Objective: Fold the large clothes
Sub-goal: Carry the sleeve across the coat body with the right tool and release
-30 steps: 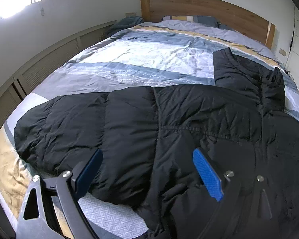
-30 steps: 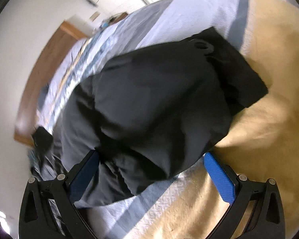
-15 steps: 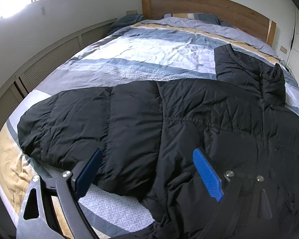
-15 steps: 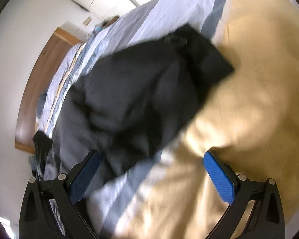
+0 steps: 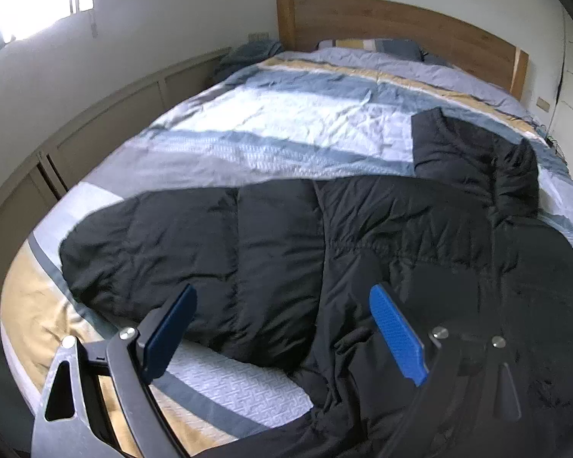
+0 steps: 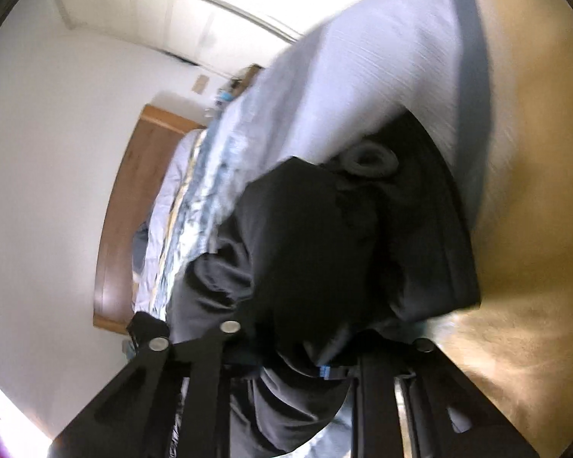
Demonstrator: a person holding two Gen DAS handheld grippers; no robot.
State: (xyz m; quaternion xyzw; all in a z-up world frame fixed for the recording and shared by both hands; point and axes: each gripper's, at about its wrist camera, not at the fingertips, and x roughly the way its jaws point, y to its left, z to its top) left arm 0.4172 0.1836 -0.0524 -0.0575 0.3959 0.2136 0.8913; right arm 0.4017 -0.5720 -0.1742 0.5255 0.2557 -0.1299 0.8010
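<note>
jacket (image 5: 324,252): black, puffy, quilted, spread flat | left jaws wide | right jaws clamping jacket

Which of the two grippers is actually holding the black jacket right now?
The right gripper: its fingers are closed together, pinching black puffer jacket fabric. The left gripper is wide open, blue pads apart, hovering above the jacket without gripping it.

Black jacket (image 5: 324,252) is covering the near half of the bed, one sleeve (image 5: 473,160) reaching toward the headboard (image 5: 401,26). Striped duvet (image 5: 286,122) beyond it is lying bare, leaving passage. Low cabinets (image 5: 95,129) are closing off the side edge of the bed.
</note>
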